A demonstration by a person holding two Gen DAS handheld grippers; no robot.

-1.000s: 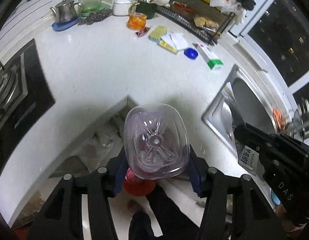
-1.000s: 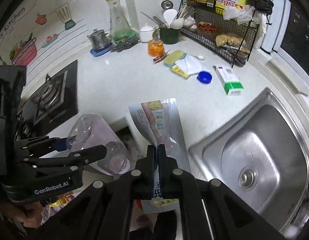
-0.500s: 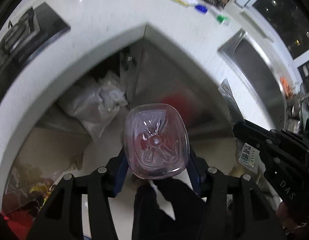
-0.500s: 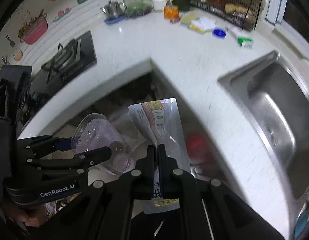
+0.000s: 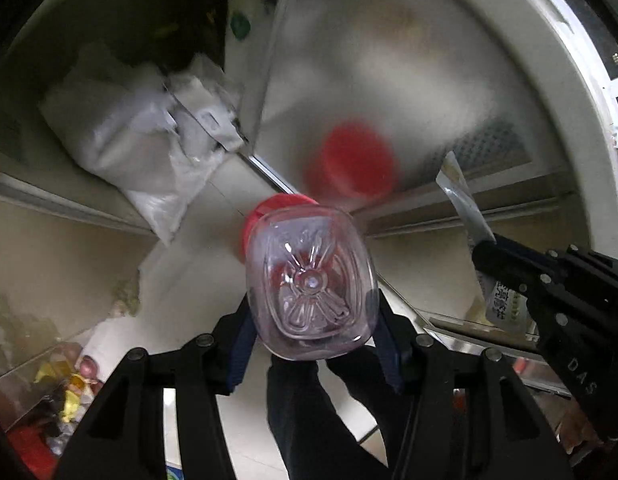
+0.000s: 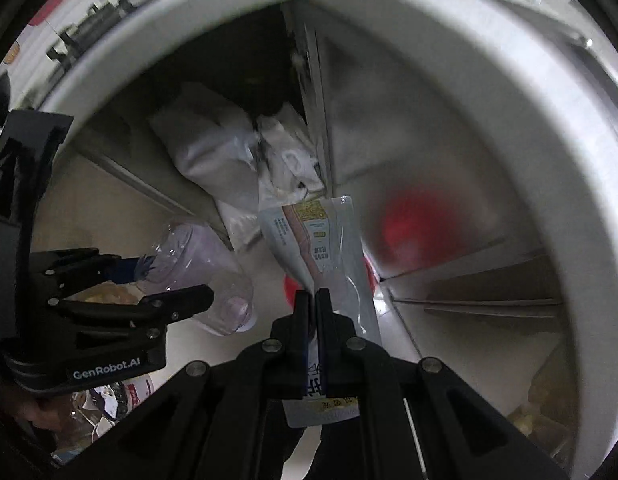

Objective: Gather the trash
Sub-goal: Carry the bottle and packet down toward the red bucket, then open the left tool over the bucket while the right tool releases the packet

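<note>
Both views have dropped from the countertop to the floor, where a red bin (image 5: 277, 208) sits at twelve o'clock of the left gripper (image 5: 313, 344), clamped half-wide on the clear bottle (image 5: 311, 280); the right gripper (image 6: 313, 308) pinches the flat pouch (image 6: 321, 240), both seemingly poised for dropping.

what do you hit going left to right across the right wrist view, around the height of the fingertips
left gripper → clear plastic bottle it grips → printed pouch pinched in the right gripper → blurred red reflection on the shiny cabinet door → white counter edge
</note>
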